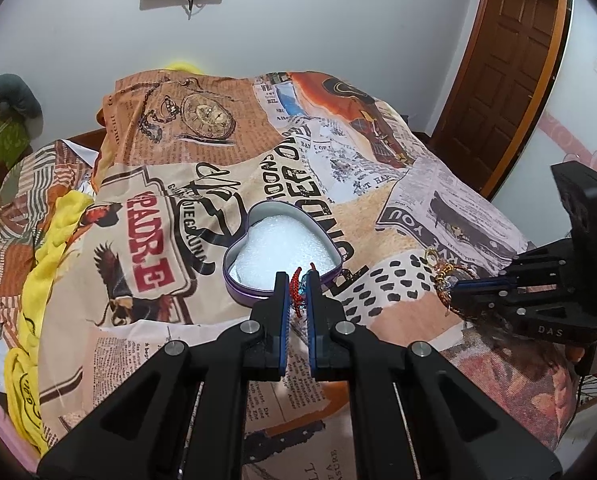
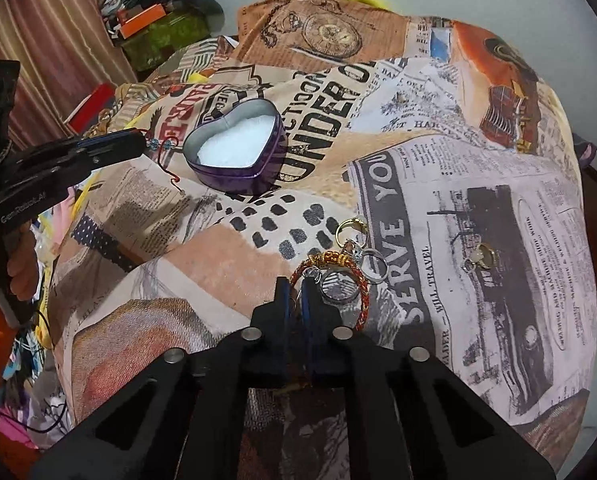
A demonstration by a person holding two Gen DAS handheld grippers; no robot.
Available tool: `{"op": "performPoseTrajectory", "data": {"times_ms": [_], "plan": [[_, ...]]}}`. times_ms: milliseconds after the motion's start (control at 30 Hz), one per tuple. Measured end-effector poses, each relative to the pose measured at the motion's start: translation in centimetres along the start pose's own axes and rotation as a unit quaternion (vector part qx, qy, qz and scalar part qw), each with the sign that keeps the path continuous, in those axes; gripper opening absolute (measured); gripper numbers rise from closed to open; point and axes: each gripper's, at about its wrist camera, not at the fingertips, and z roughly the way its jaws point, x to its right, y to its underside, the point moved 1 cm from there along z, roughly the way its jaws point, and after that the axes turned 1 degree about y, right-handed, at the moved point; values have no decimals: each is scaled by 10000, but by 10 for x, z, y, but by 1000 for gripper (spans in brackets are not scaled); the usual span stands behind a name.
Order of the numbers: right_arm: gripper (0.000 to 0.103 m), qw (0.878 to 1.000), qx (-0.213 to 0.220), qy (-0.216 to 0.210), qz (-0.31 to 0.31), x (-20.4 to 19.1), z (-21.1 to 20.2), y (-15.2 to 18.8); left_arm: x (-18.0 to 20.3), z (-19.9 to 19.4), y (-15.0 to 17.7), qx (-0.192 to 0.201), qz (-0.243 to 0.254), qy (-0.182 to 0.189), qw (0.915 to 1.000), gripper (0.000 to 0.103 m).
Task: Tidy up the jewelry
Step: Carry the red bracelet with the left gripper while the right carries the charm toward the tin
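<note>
A purple heart-shaped tin [image 1: 258, 292] with white foam inside sits open on the printed bedspread; it also shows in the right wrist view [image 2: 238, 172]. My left gripper [image 1: 300, 280] is shut on a red cord bracelet [image 1: 296, 292] with blue beads, just at the tin's near rim; from the right wrist view the cord [image 2: 166, 160] dangles left of the tin. My right gripper [image 2: 296, 284] is shut on a red-and-gold braided bracelet [image 2: 364, 300] lying in a pile with several rings [image 2: 350, 228]. Two more rings [image 2: 480, 258] lie further right.
The bedspread [image 2: 458, 160] humps over a rumpled bed. A yellow cloth [image 1: 50, 248] lies along the left side. Boxes and clutter [image 2: 154, 24] stand beyond the bed's far left. A brown door [image 1: 510, 64] is at the right.
</note>
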Motion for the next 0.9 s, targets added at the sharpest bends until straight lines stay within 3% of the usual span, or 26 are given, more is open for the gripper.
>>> {"op": "performPoseTrajectory", "data": {"times_ms": [300,533,900], "plan": [[3,10000,18,45,-56,1,-15,7,6,-9,-3,112,2,37,9999,6],[14,9962,-331,-469,662,19,4,-3,7,-12,-3,115,22,10,9999,6],[14,9991,-69,222,360,20,9,-10,0,-5,-1,63,-24,31,10000,6]]}}
